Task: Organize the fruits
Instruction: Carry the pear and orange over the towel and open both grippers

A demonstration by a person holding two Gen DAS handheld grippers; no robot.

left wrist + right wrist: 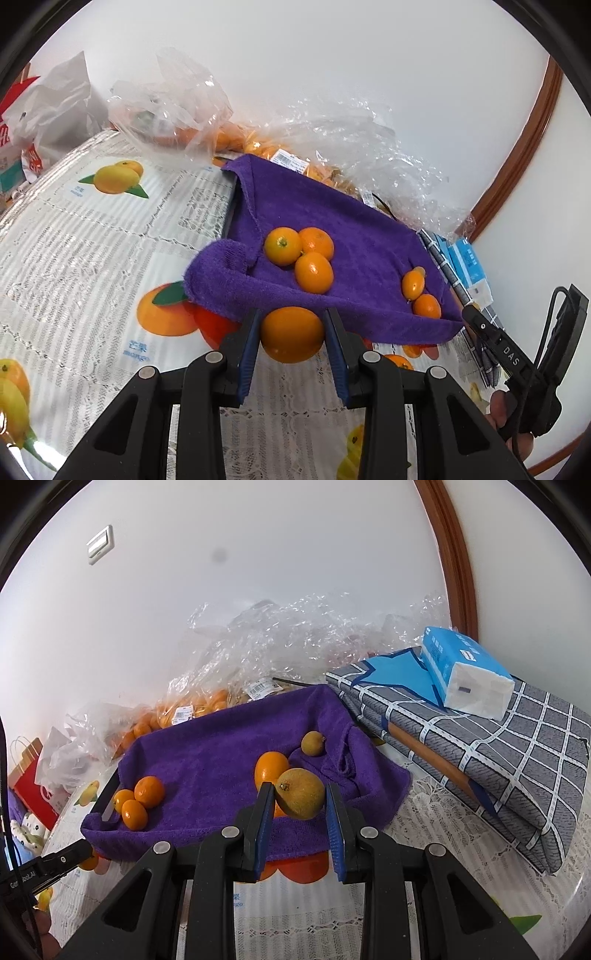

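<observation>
Grippers are each clamping one fruit just short of the purple towel [332, 206] ahead: we are holding an orange [293, 334] in the left gripper [293, 341] and a brownish fruit [300, 793] in the right gripper [300, 812], probably for sorting by kind.

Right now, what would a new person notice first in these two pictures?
Each hand-held gripper grips a fruit: the left hand-held gripper an orange, the right hand-held gripper a yellow-brown fruit. Behind them, a purple towel lines a tray where small oranges cluster.
</observation>
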